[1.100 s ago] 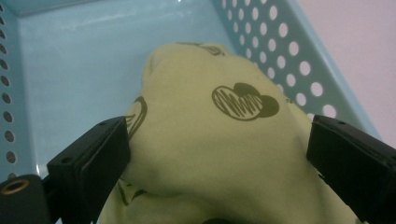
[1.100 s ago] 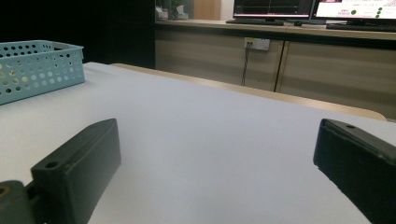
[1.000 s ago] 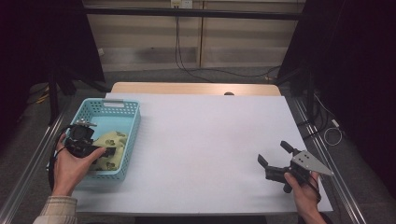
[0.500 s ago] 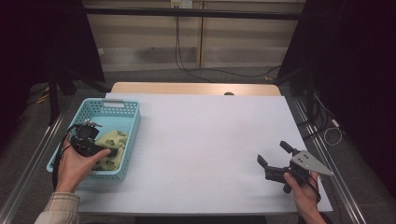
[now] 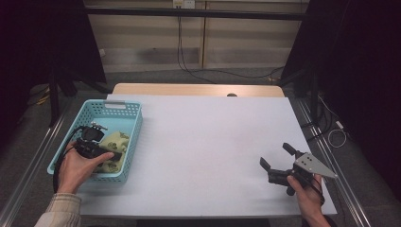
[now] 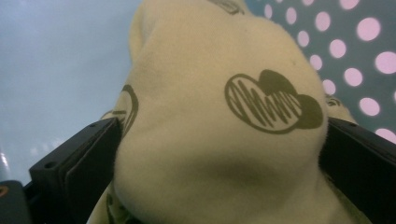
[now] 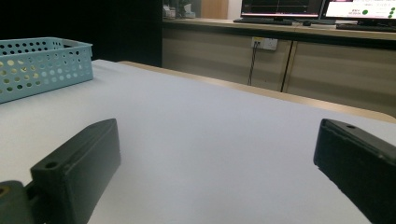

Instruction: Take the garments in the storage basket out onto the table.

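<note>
Inside the blue basket (image 5: pixel 135 130), the left gripper (image 5: pixel 109 156) had its fingers (image 6: pixel 81 161) clamped on either side of the pale yellow patterned cloth (image 6: pixel 219 135) bulging between them, while the right gripper (image 5: pixel 276 160) rested low over the white counter (image 5: pixel 213 142), fingers (image 7: pixel 77 170) spread wide around nothing.

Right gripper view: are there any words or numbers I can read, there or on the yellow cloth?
None can be read.
Screens at the back of the right gripper view: green dots and small writing, too blurred to read.
Cloth between the left gripper's jaws, inside the basket: scribbled heart drawings, no letters.
Right gripper: no label to see.
</note>
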{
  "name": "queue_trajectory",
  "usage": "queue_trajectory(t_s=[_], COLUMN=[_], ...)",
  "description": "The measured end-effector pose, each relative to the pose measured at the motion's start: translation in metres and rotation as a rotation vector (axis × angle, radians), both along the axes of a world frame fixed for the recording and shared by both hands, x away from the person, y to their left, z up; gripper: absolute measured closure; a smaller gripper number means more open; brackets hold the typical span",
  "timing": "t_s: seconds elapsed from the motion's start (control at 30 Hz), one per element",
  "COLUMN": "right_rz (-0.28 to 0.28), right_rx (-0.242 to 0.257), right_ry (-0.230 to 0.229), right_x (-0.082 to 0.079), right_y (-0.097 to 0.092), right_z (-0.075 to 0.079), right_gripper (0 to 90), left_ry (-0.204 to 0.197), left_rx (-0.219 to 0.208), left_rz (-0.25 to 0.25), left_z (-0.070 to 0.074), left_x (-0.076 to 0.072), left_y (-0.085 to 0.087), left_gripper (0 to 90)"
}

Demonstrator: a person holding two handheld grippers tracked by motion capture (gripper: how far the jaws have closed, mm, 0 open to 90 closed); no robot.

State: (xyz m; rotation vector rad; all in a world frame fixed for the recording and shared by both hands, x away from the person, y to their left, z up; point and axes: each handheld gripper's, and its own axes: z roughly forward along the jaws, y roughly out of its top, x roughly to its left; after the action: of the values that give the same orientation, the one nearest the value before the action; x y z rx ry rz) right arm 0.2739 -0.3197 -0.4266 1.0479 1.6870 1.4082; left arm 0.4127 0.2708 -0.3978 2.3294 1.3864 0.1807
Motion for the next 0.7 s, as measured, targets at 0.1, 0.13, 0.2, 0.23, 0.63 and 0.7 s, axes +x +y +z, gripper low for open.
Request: queue_trajectory(t_s=[0.1, 0.13, 0.2, 0.23, 0.63, 0.7], right_rz=[0.007, 0.007, 0.004, 0.006, 0.008, 0.012], right_rx=[0.0, 0.0, -0.007, -0.008, -0.01, -0.006], right_ry=[0.001, 0.0, 0.002, 0.002, 0.001, -0.004], right_x=[0.0, 0.0, 0.0, 0.001, 0.001, 0.001], right_y=[0.001, 0.001, 0.0, 0.0, 0.001, 0.001], right_z=[0.0, 0.0, 0.0, 0.0, 0.0, 0.0], right_gripper=[0.2, 0.2, 0.1, 0.2, 0.2, 0.1], left_ry=[0.042, 0.051, 0.063, 0.067, 0.073, 0.1], left_rx=[0.0, 0.003, 0.001, 0.001, 0.057, 0.02], left_rz=[-0.007, -0.007, -0.017, -0.016, -0.113, -0.057], left_z=[-0.001, -0.001, -0.001, -0.001, 0.0, -0.002], left_x=[0.005, 0.007, 0.009, 0.01, 0.017, 0.014], left_y=[0.002, 0.001, 0.001, 0.001, -0.005, -0.008], left_gripper=[0.0, 0.0, 0.0, 0.0, 2.8, 4.1])
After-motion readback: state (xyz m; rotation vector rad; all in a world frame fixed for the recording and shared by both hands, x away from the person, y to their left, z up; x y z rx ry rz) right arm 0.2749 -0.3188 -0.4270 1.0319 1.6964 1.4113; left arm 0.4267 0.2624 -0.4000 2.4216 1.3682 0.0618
